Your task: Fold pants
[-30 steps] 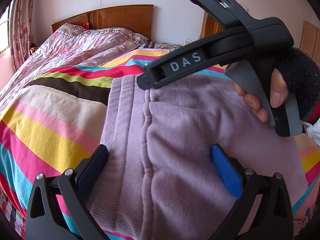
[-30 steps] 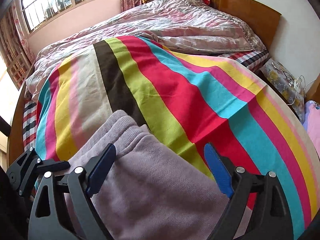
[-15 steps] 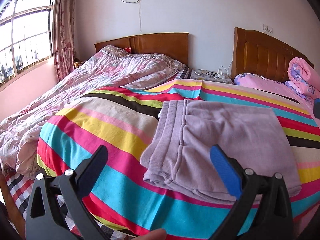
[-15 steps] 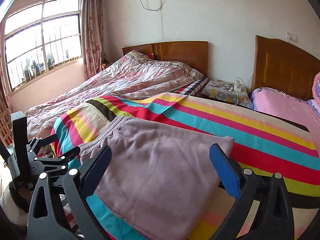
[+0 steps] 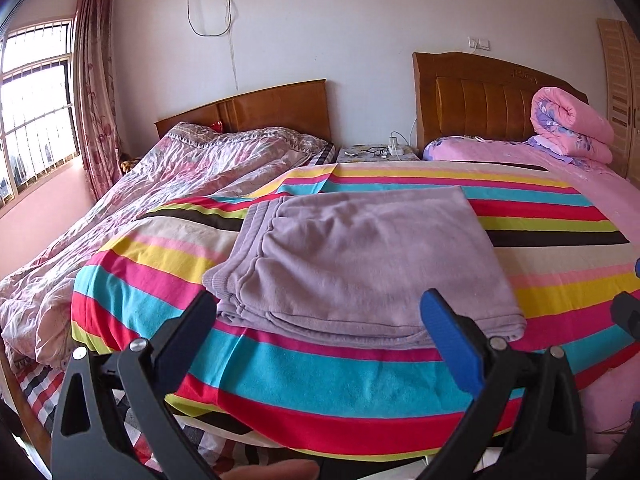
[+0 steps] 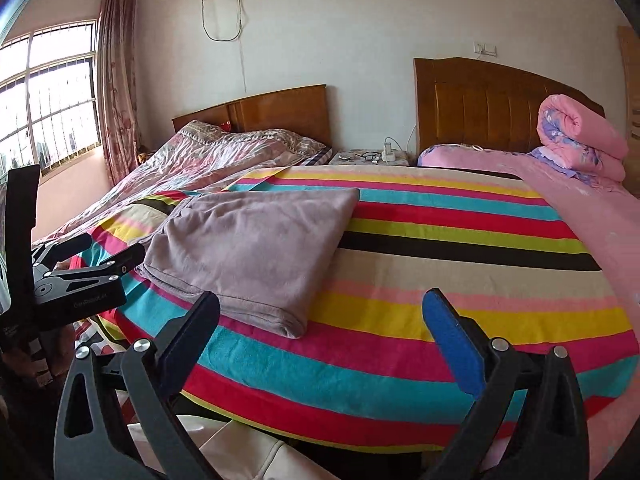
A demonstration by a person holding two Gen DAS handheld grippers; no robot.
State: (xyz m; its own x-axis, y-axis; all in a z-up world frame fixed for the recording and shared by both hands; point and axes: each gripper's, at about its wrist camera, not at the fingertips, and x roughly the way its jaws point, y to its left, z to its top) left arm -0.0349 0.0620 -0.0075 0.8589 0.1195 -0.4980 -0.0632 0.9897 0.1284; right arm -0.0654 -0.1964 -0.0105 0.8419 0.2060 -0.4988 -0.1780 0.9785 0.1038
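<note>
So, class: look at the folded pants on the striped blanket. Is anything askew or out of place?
Nothing stands out. The pants lie folded in a flat rectangle on the striped blanket, edges roughly stacked, with only slight layering at the near corner.

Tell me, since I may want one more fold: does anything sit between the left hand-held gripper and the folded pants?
Nothing visible does. The left hand-held gripper is open and empty, with only bare striped blanket before the folded pants.
</note>
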